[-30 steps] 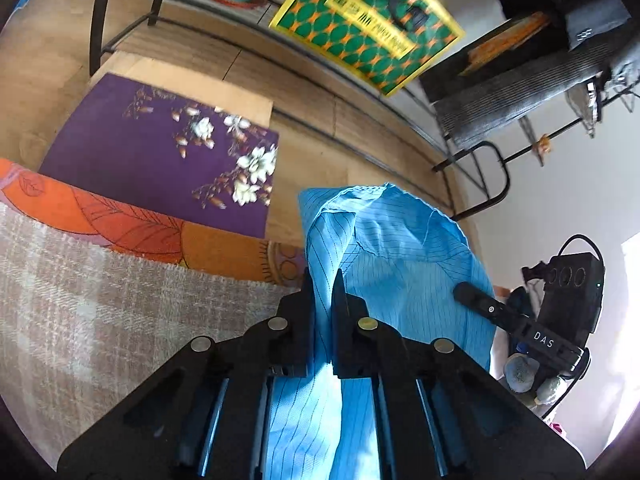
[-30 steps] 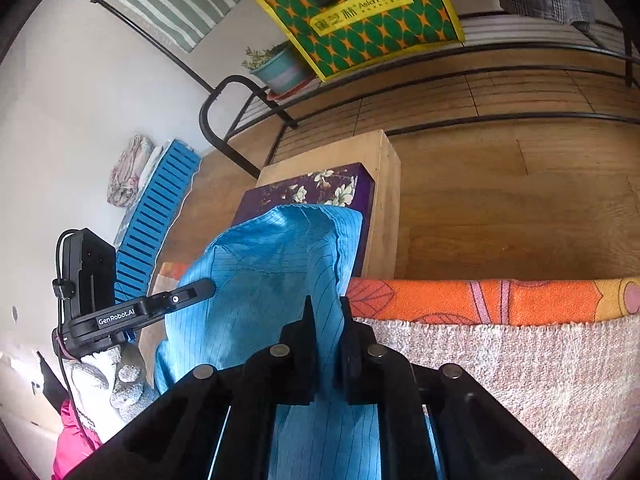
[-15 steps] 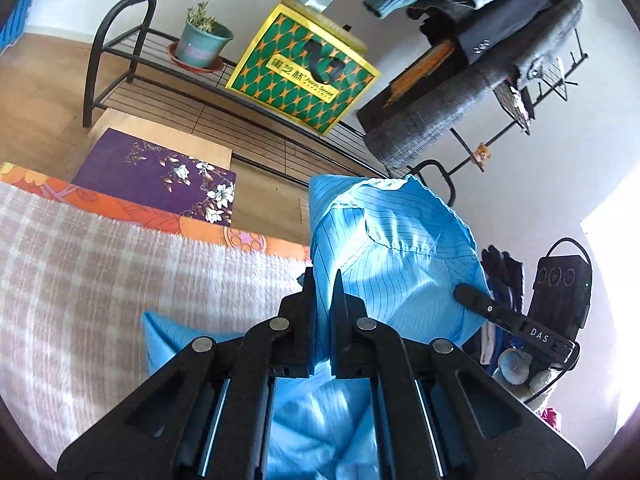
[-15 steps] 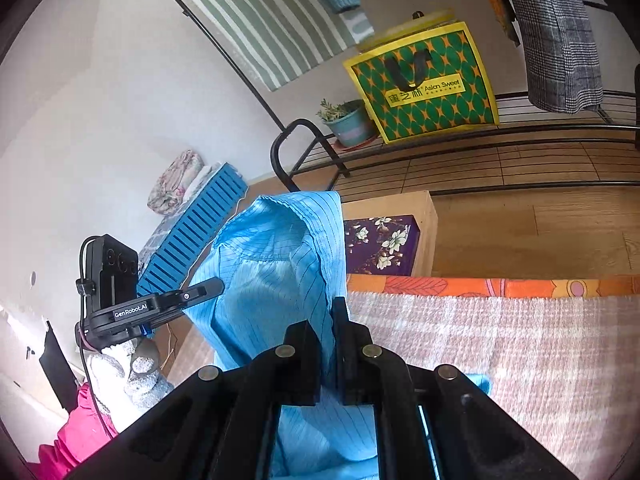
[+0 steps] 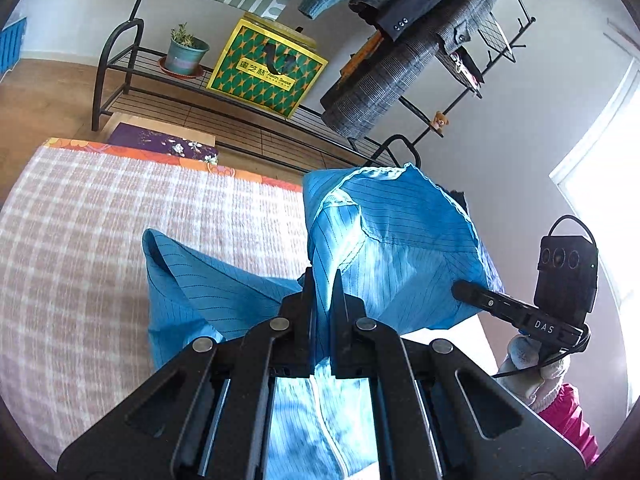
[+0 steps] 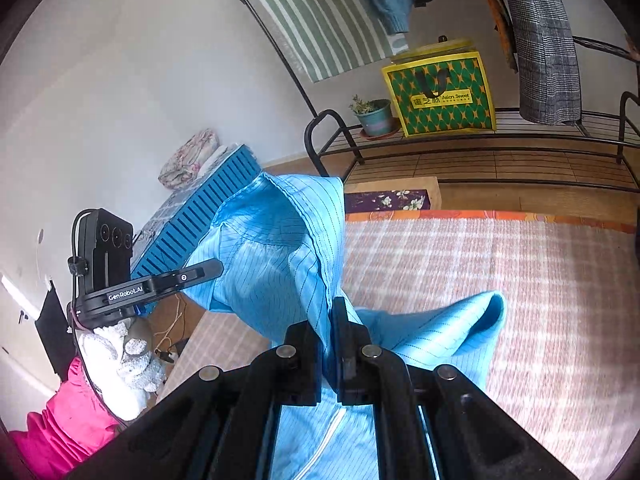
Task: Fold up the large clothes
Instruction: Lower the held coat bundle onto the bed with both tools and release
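A light blue pinstriped garment point(image 5: 392, 248) hangs in the air between both grippers above a bed. In the left wrist view my left gripper point(image 5: 322, 280) is shut on a gathered edge of the cloth, and a loose part point(image 5: 192, 280) trails down onto the blanket. In the right wrist view my right gripper point(image 6: 332, 316) is shut on another edge of the same garment point(image 6: 272, 248). Each gripper appears in the other's view, held by a white-gloved hand: the right gripper point(image 5: 460, 290) at the cloth's right side, the left gripper point(image 6: 216, 269) at its left side.
A pink and white plaid blanket point(image 5: 80, 248) over an orange sheet covers the bed. Beyond it stand a black clothes rack point(image 6: 480, 148) with hanging clothes, a yellow-green bag point(image 5: 268, 68), a potted plant point(image 5: 186, 52), a purple floral box point(image 6: 386, 200) and a blue crate point(image 6: 208, 216).
Both grippers have risen and drawn back over the bed with the garment in them. More blanket shows now, and a loose part of the cloth trails on it.
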Demonstrator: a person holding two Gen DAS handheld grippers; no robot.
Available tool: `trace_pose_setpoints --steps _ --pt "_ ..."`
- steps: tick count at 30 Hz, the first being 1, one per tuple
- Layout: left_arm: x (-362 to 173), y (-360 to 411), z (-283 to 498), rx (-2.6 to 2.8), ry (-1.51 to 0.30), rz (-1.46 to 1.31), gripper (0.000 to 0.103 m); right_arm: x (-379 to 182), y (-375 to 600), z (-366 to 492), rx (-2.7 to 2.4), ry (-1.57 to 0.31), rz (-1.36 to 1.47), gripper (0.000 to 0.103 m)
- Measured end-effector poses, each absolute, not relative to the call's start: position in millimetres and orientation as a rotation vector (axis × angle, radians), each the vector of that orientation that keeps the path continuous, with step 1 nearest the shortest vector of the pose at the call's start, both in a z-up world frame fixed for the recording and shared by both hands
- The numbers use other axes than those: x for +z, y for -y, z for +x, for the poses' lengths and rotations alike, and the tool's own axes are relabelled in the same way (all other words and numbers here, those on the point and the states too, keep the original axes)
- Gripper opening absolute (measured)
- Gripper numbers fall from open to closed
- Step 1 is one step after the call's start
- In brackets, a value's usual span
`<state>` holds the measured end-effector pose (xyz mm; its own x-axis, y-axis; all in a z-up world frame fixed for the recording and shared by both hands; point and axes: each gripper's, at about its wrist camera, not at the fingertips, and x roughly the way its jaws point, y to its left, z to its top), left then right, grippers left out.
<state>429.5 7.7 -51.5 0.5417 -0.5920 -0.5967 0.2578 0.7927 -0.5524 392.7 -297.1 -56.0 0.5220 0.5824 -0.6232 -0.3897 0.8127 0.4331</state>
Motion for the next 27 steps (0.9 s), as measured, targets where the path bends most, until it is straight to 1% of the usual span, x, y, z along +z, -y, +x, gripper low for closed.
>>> trace_pose_setpoints --steps 6,11,17,21,23,26,27 --pt "-76.0 -5.4 354.1 -0.525 -0.892 -0.403 0.001 -79.9 299.2 322.5 0.589 -0.882 0.244 0.002" --pt "-119.1 -9.8 315.6 -0.482 -0.964 -0.404 0.001 -126.1 298.6 279.8 0.585 -0.943 0.254 0.002" --pt "-161.6 -7.5 275.7 -0.468 -1.033 -0.371 0.001 -178.2 290.6 250.3 0.568 -1.029 0.227 0.002" --pt "-176.3 -6.7 254.0 -0.471 -1.087 -0.341 0.001 -188.9 292.6 237.6 0.553 -1.041 0.220 0.002" --pt "-174.0 -8.7 245.4 -0.476 -1.108 -0.325 0.002 -186.9 293.7 230.7 0.547 -1.033 0.205 0.002" --pt "-157.0 -15.6 228.7 -0.489 -1.082 -0.261 0.002 -175.9 294.6 214.8 0.560 -1.019 0.157 0.011" --pt "-151.2 -20.5 224.0 -0.503 -1.076 -0.268 0.008 -170.4 296.4 210.7 0.568 -1.012 0.149 0.018"
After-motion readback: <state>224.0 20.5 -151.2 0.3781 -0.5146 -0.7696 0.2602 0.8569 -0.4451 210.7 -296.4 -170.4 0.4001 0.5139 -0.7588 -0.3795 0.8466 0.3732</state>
